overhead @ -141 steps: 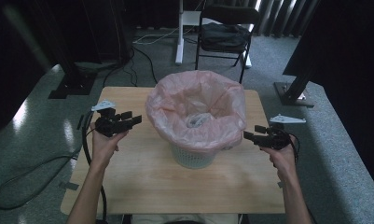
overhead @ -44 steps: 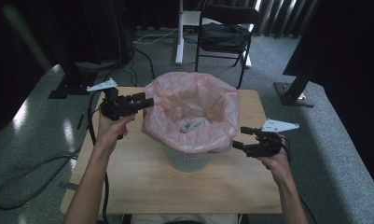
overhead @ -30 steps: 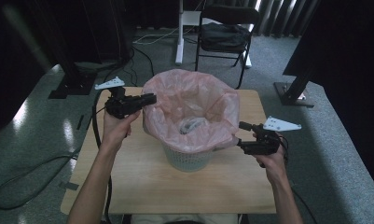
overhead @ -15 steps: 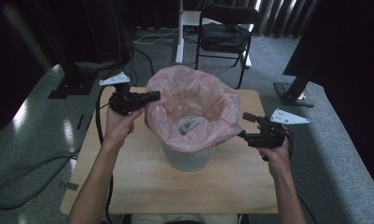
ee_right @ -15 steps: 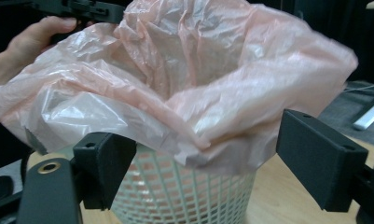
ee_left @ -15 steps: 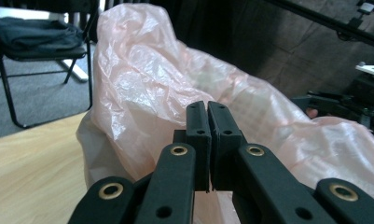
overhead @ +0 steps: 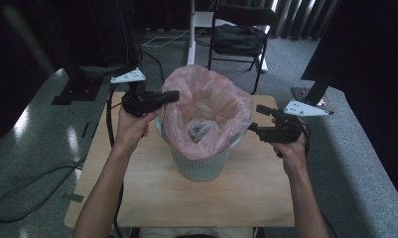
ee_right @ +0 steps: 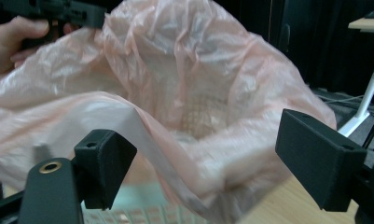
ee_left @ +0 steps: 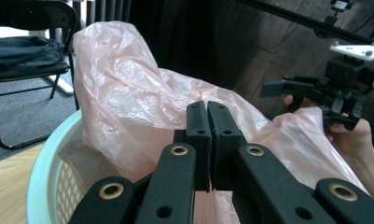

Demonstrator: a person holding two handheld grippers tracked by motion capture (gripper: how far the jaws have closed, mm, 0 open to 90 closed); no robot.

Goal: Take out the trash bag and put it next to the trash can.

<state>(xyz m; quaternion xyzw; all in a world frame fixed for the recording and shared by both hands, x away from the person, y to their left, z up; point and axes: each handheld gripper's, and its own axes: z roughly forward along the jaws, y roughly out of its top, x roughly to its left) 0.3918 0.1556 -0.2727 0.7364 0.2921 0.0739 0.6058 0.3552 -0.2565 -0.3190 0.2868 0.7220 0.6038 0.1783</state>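
Note:
A pink plastic bag [overhead: 206, 104] lines a pale mesh basket [overhead: 199, 166] in the middle of the wooden table [overhead: 137, 198]. My left gripper [overhead: 175, 95] sits at the bag's left rim with its jaws shut on the film [ee_left: 128, 93], which is lifted off the basket's rim [ee_left: 45, 154] there. The shut jaw tips [ee_left: 207, 109] press together above the bag. My right gripper [overhead: 255, 119] hovers at the bag's right side, open. A fold of the bag [ee_right: 184, 70] hangs loose between its spread jaws [ee_right: 212, 154]. Something crumpled [overhead: 201, 130] lies inside the bag.
Behind the table stand a black chair [overhead: 238, 37] and a white post [overhead: 190, 29]. Dark stand bases sit on the floor at left [overhead: 82, 84] and right [overhead: 310, 94]. A cable [overhead: 28, 198] loops on the floor at the left.
Both hands have risen. The left gripper has drawn the bag's left rim up and off the basket, so the mouth looks narrower. The right gripper stays open by the right rim.

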